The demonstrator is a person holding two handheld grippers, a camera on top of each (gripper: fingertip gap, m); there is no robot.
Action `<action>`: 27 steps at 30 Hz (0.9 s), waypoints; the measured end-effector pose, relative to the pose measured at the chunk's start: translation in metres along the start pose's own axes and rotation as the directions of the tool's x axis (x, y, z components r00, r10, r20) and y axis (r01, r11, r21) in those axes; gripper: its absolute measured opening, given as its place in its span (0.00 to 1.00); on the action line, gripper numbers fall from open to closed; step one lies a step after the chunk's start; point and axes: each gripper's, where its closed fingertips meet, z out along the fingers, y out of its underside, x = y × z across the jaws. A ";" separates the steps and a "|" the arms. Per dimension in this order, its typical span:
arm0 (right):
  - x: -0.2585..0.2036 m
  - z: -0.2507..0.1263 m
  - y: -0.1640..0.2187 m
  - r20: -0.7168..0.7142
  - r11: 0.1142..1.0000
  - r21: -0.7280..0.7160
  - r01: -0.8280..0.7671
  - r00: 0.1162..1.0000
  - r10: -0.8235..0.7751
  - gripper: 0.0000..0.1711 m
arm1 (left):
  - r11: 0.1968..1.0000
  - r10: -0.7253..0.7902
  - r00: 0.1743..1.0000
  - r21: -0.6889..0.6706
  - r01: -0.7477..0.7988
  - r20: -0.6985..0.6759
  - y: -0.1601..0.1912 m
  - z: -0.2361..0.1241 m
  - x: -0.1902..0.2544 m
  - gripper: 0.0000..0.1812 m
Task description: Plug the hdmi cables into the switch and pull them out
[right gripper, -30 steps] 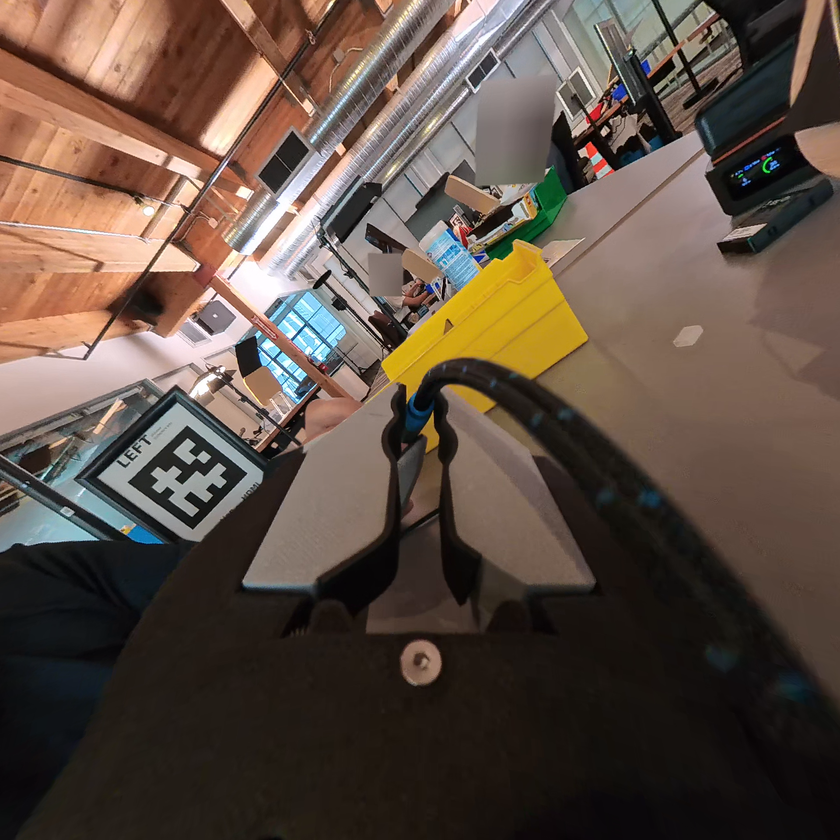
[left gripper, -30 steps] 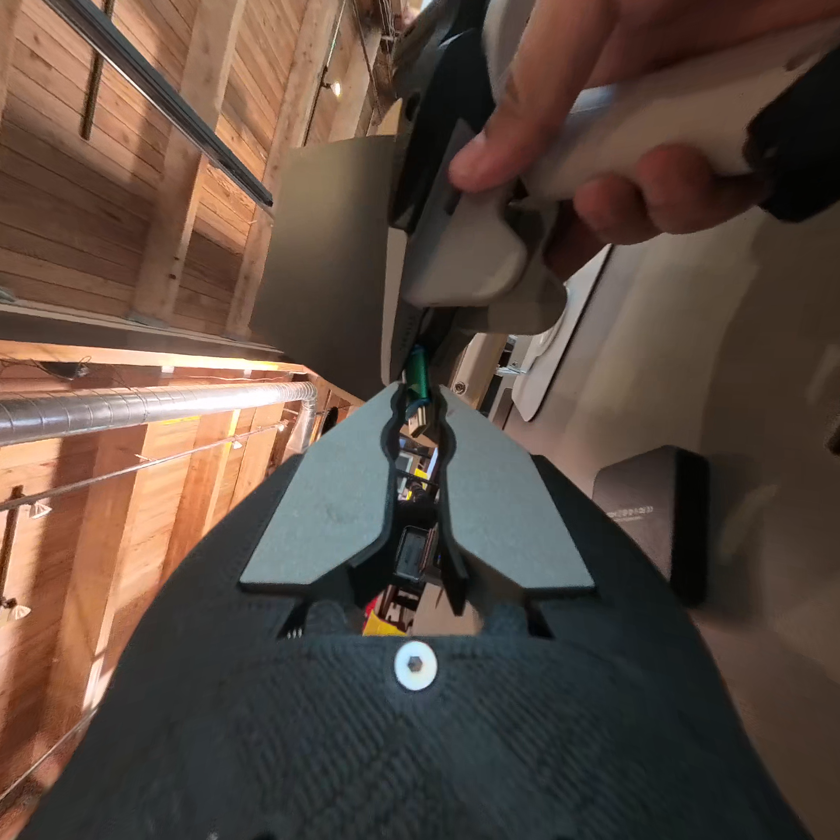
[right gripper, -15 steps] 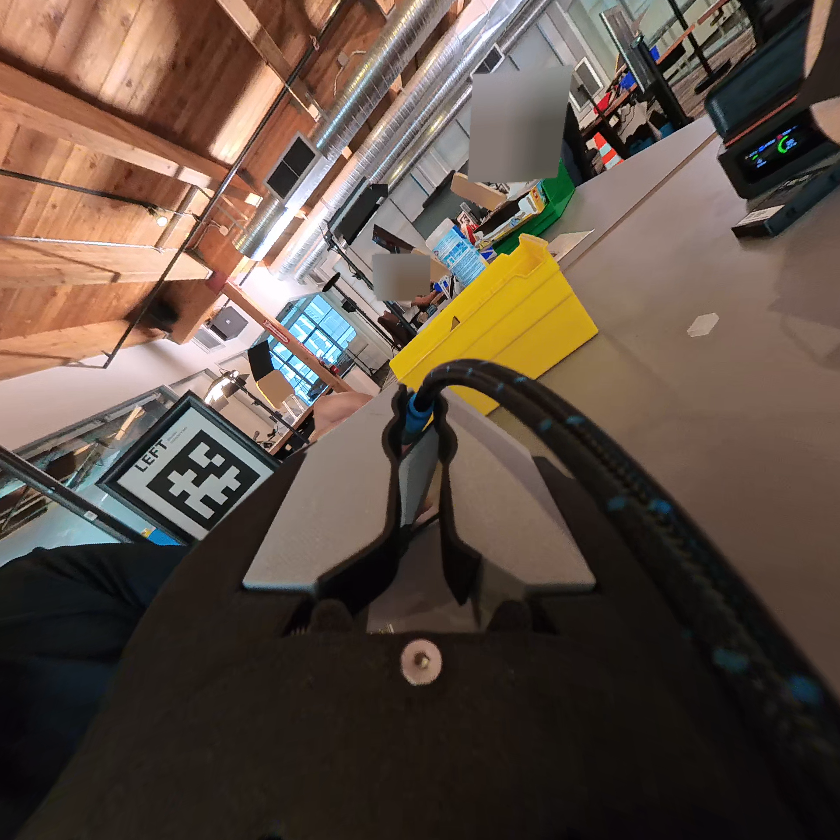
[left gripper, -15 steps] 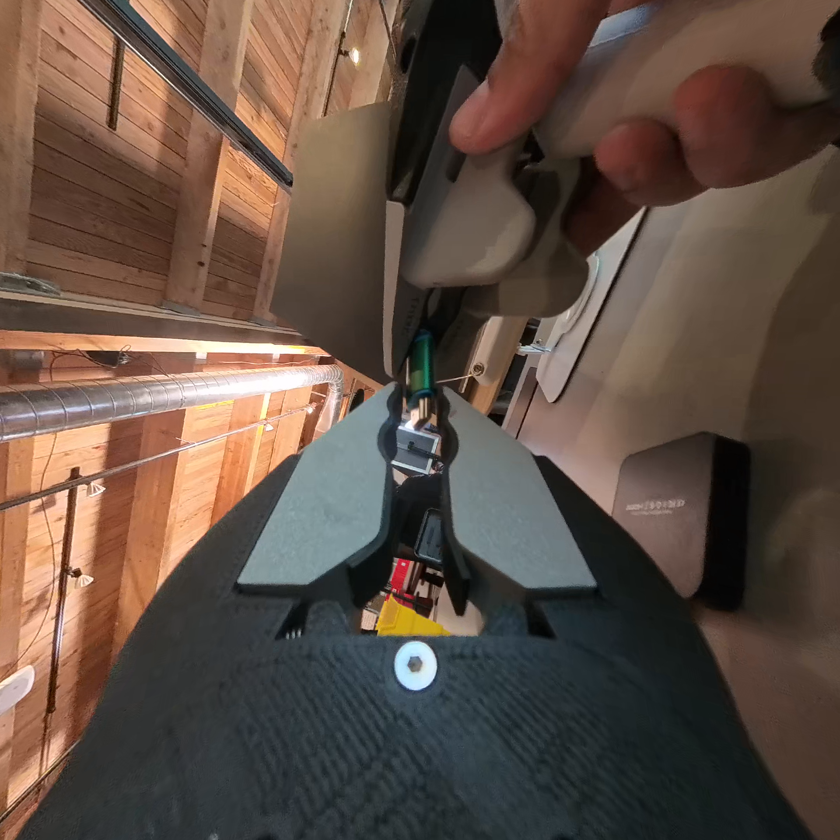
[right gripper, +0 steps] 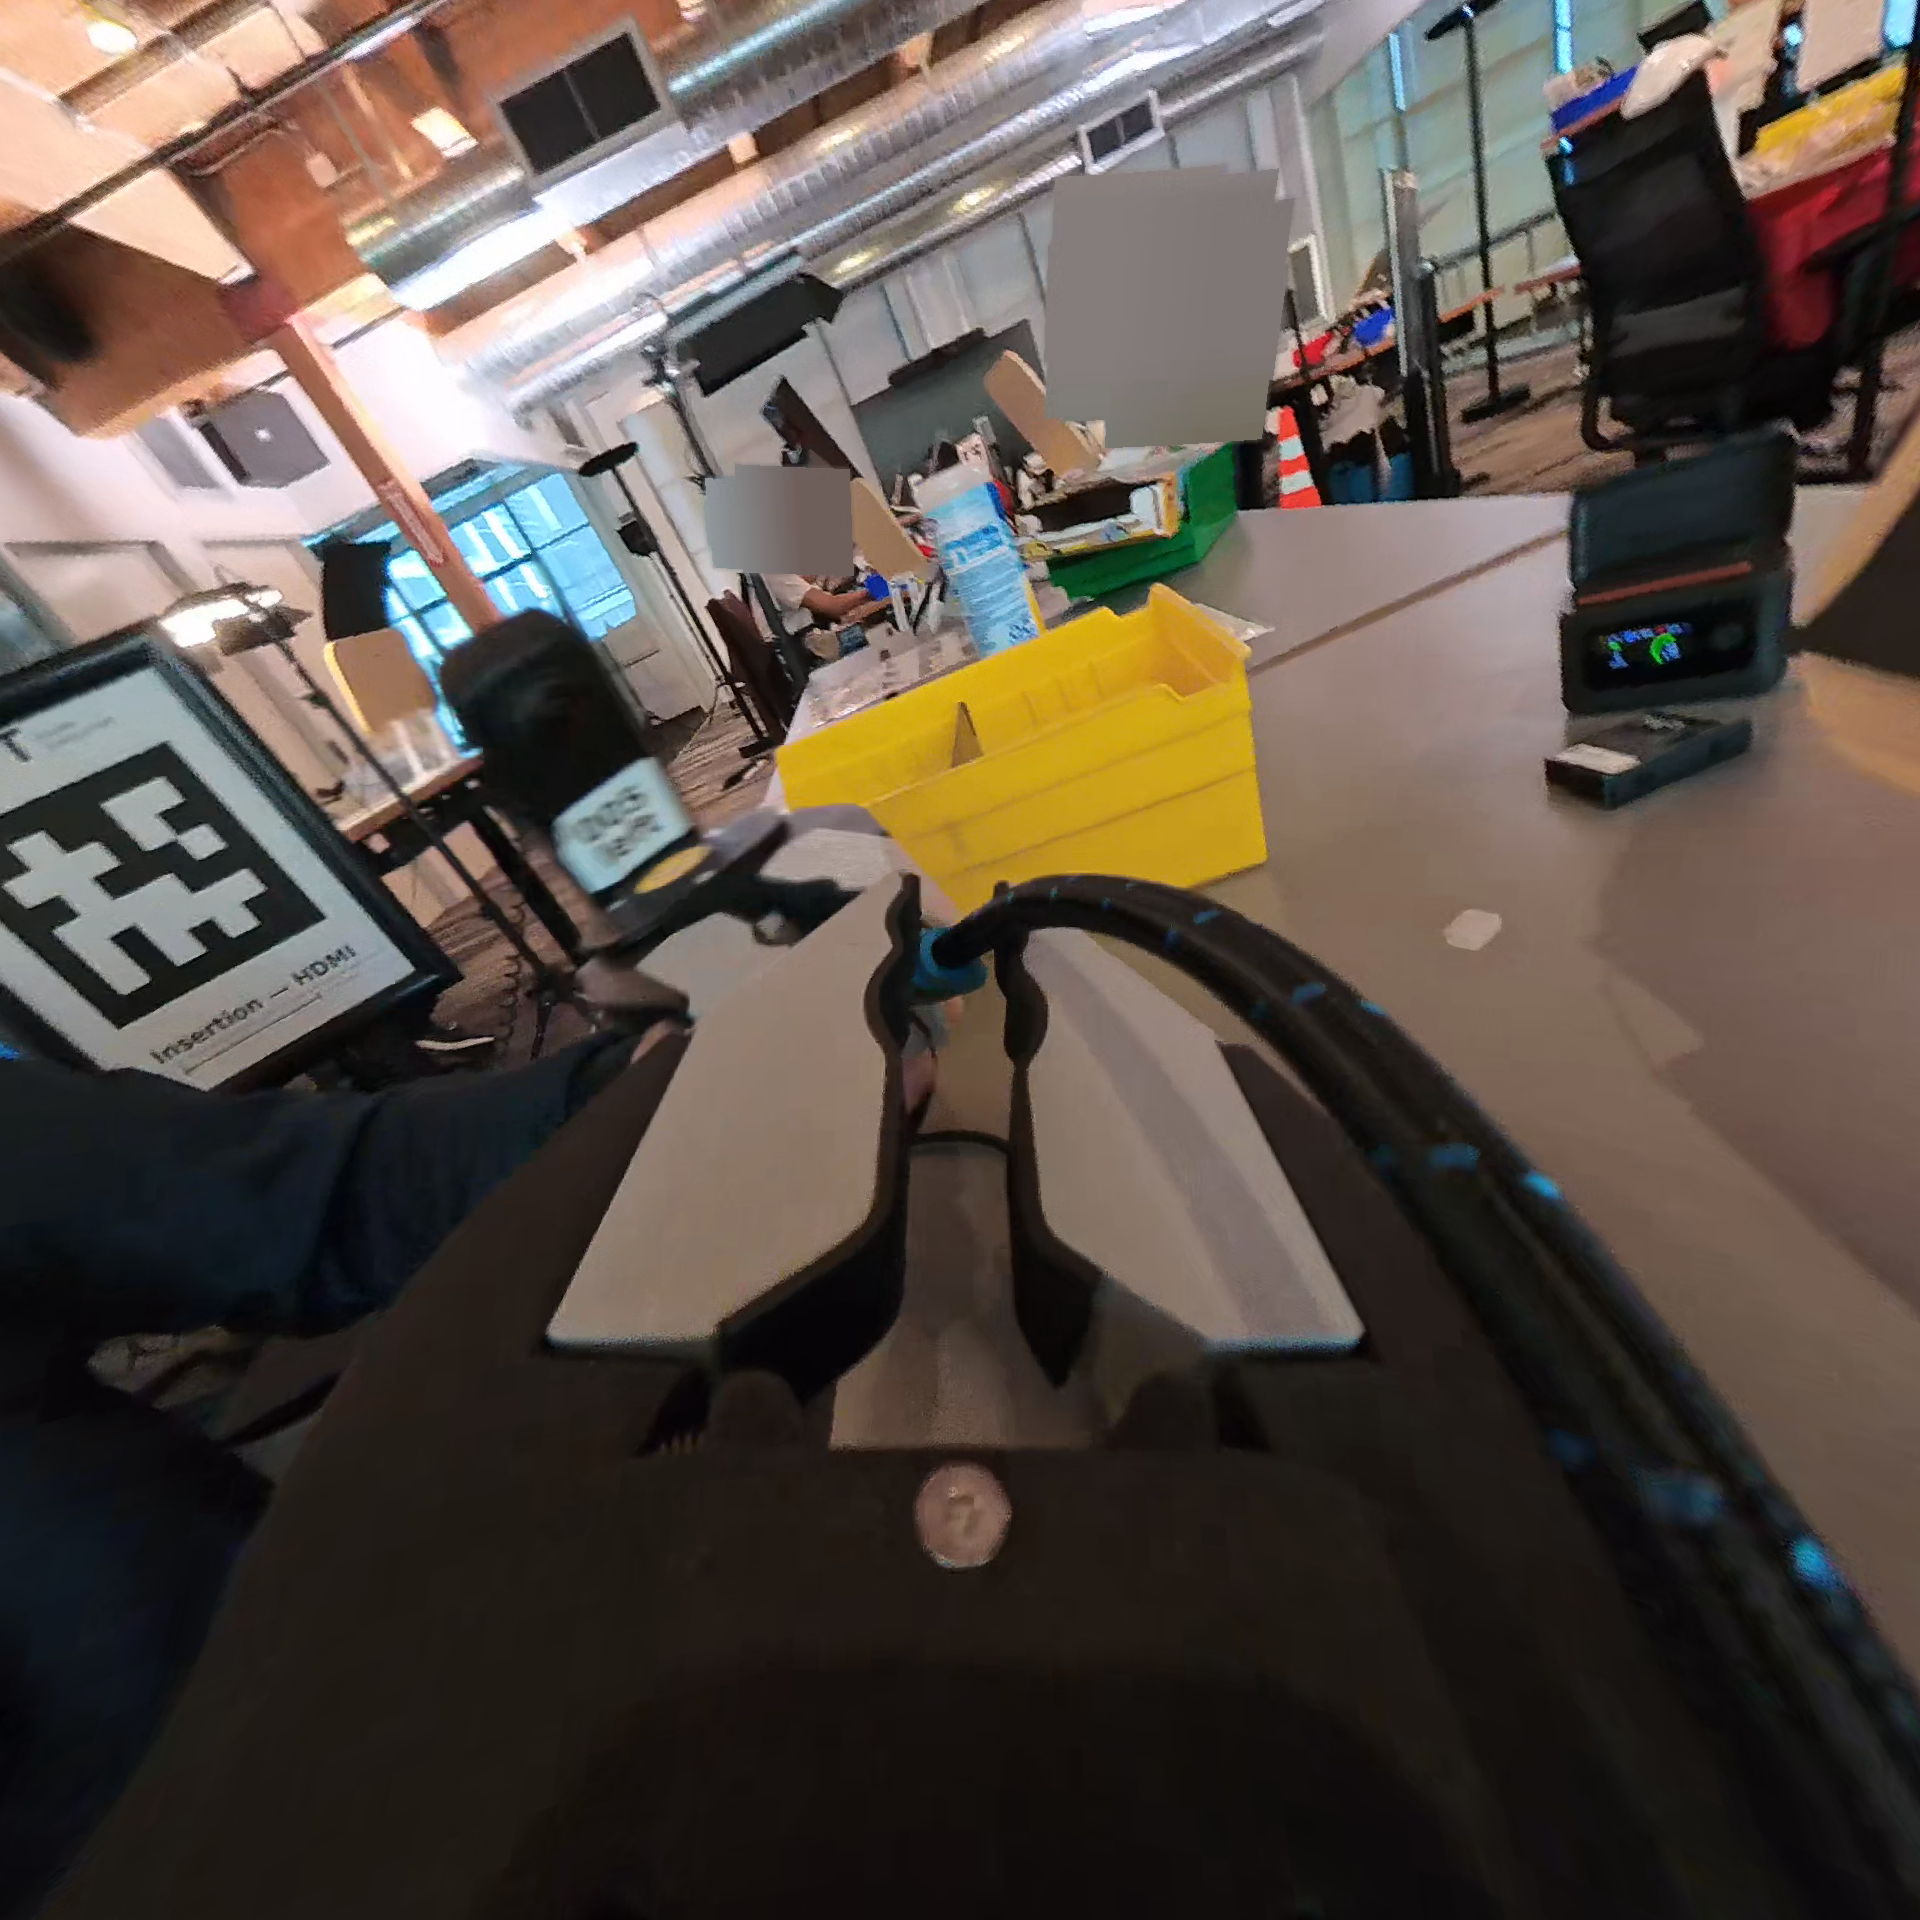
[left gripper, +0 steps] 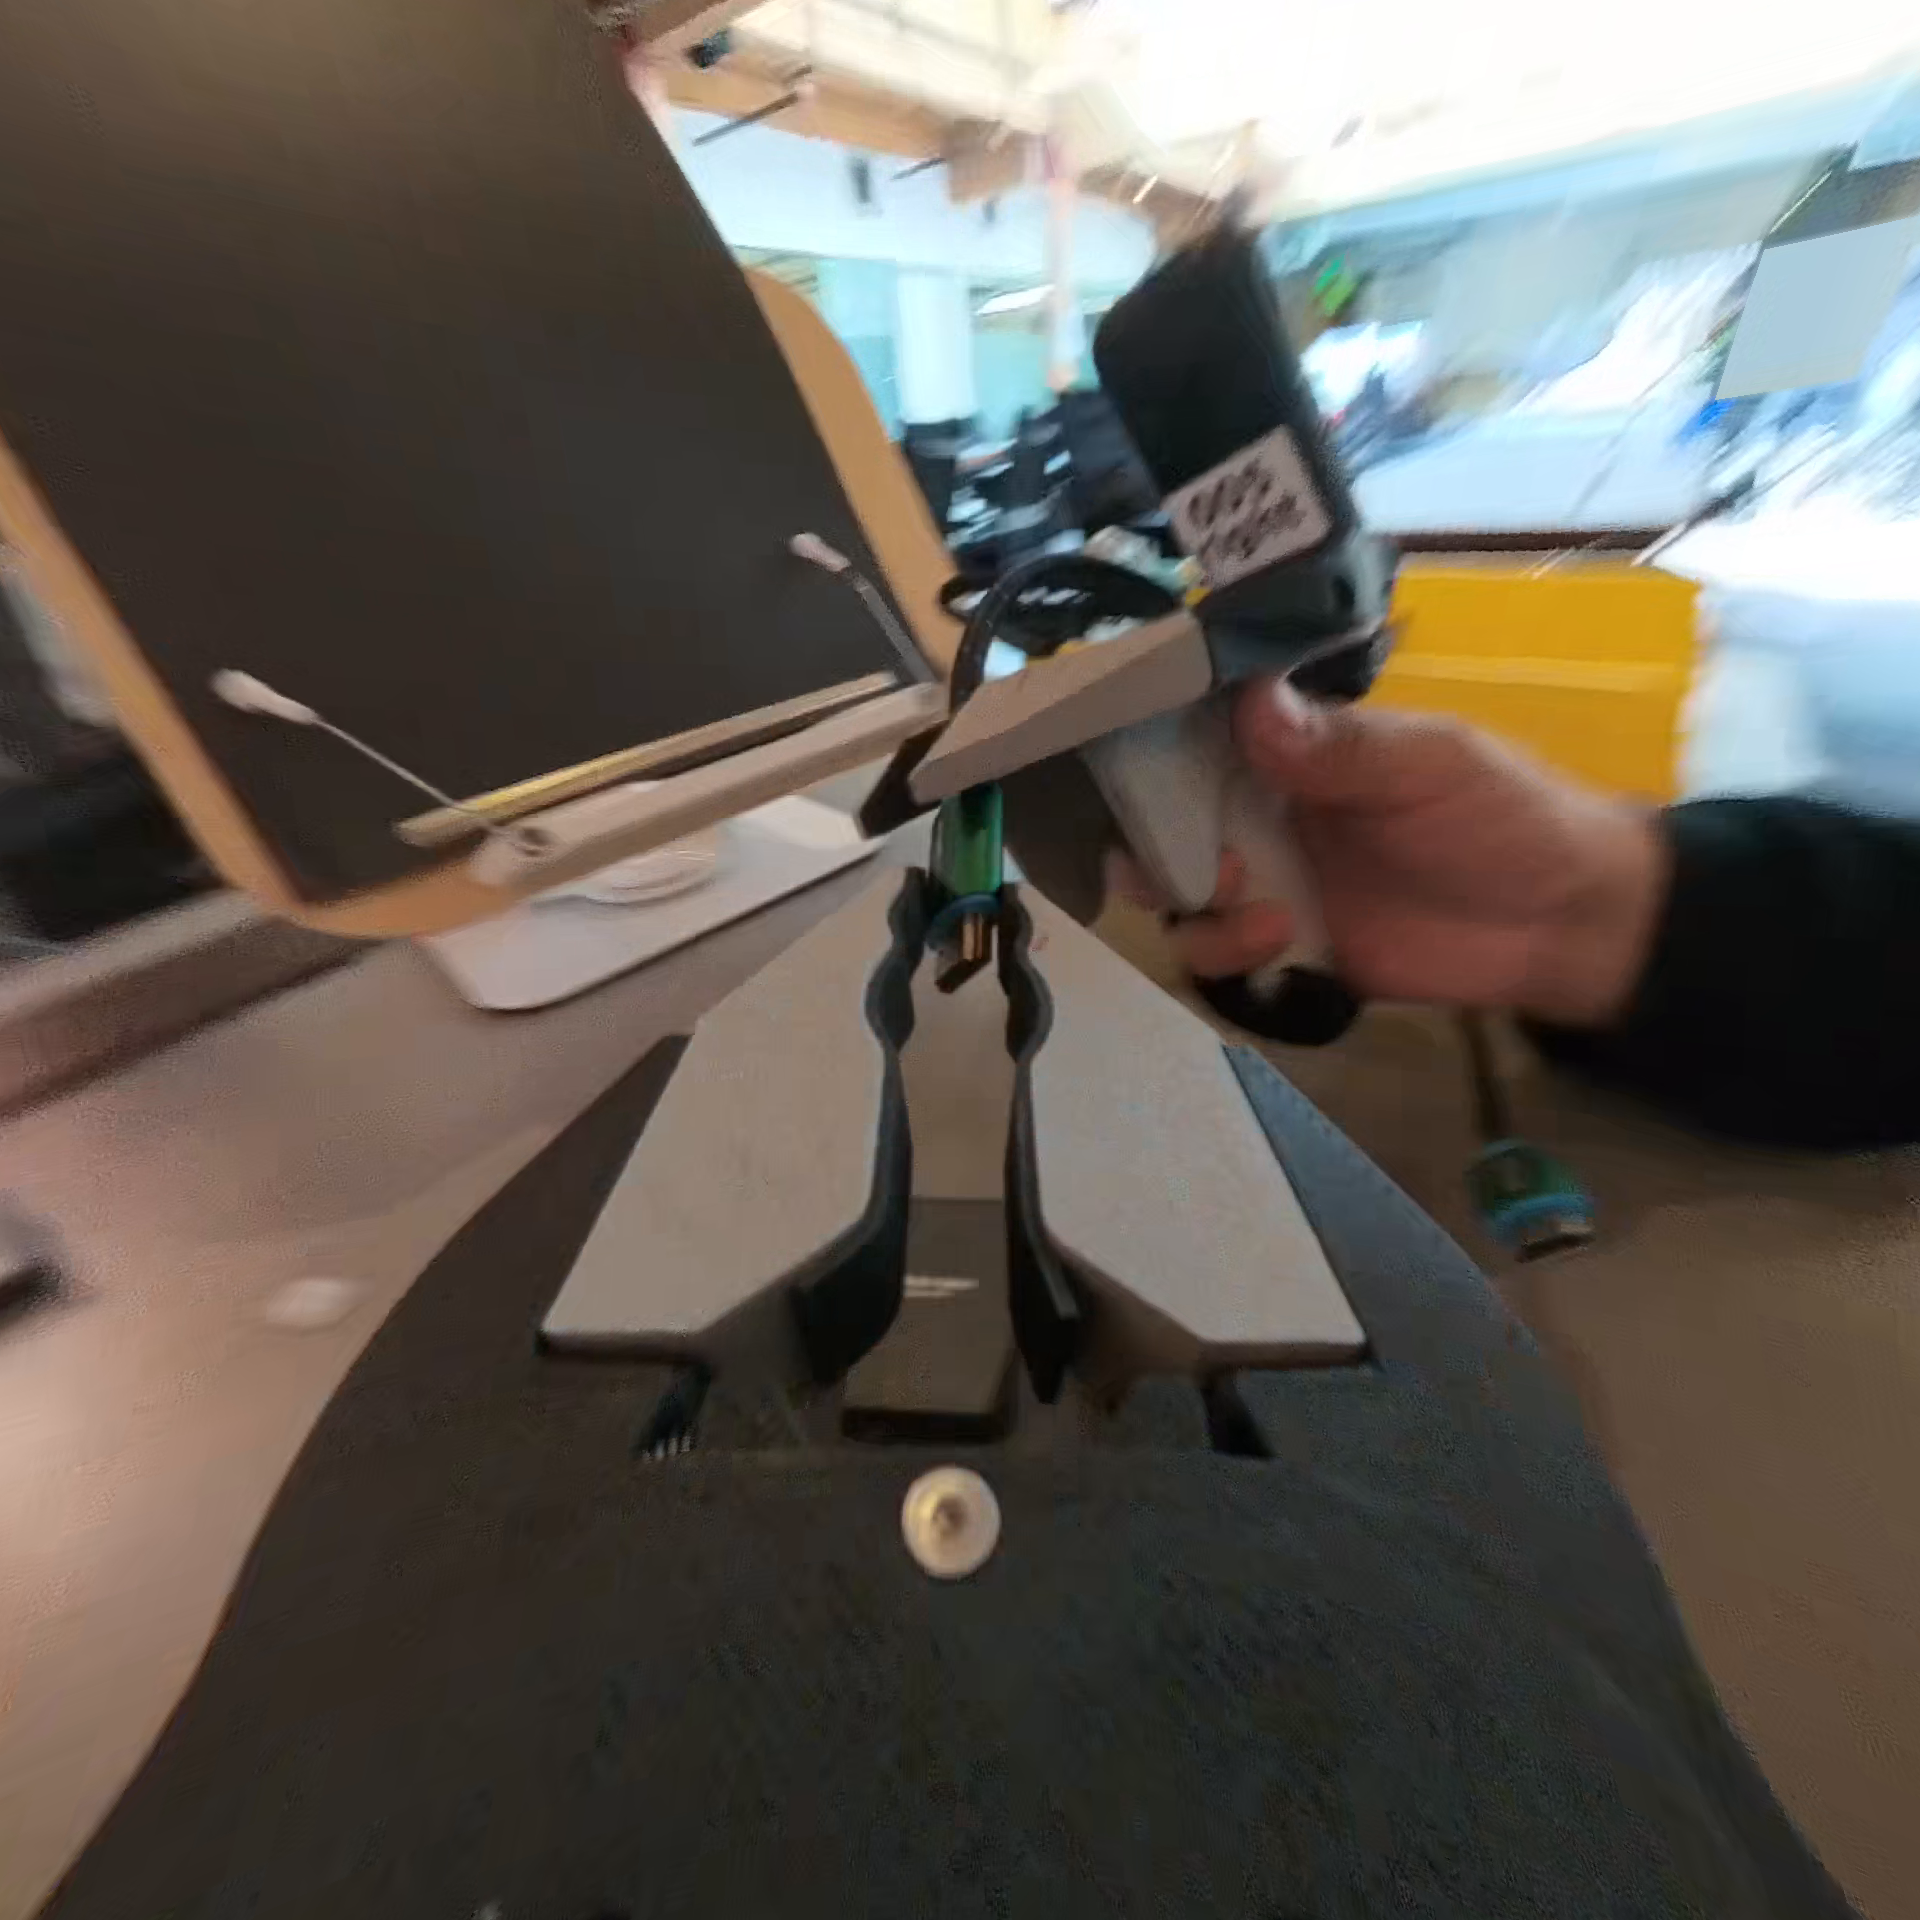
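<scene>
We see a grey desk [right gripper: 1558,1039]. On it stands a yellow bin [right gripper: 1049,790], and behind that a green tray [right gripper: 1143,551] heaped with papers. To the right a dark box with a small lit screen [right gripper: 1673,613] sits by a flat black device [right gripper: 1647,758]. A pale scrap [right gripper: 1473,928] lies near the middle. In the left wrist view, a loose plug with a blue ring [left gripper: 1532,1210] rests on the desk.

Left wrist view: heavy motion blur throughout; background windows [left gripper: 1299,125] overexposed to white; hand [left gripper: 1455,883] smeared. Right wrist view: sharper, even daylight from windows [right gripper: 499,561] at left, soft sheen on grey table [right gripper: 1558,987]; cable [right gripper: 1455,1195] blurred near the lens. Both: wide-angle bending at edges.
</scene>
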 end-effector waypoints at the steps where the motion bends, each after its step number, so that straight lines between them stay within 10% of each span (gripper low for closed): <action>1: -0.007 0.000 -0.003 0.028 1.000 0.009 0.019 0.999 -0.019 0.06 | 0.995 -0.096 0.992 0.032 0.099 -0.084 -0.005 -0.002 0.004 0.07; 7: -0.042 -0.003 -0.005 0.186 0.994 0.002 0.111 0.976 -0.109 0.01 | 0.902 -0.383 0.822 0.020 0.430 -0.420 -0.020 -0.019 0.026 0.07; 11: -0.065 -0.005 -0.003 0.273 0.980 0.003 0.197 0.943 -0.191 0.00 | 0.758 -0.559 0.542 -0.122 0.640 -0.627 -0.029 -0.032 0.045 0.09; 18: -0.093 -0.012 0.001 0.380 0.952 0.034 0.303 0.877 -0.293 0.02 | 0.638 -0.612 0.262 -0.270 0.721 -0.746 -0.040 -0.046 0.065 0.11; 27: -0.062 -0.011 -0.003 0.277 0.978 -0.023 0.208 0.941 -0.194 0.06 | 0.923 -0.330 0.806 0.014 0.386 -0.491 -0.029 -0.028 0.040 0.10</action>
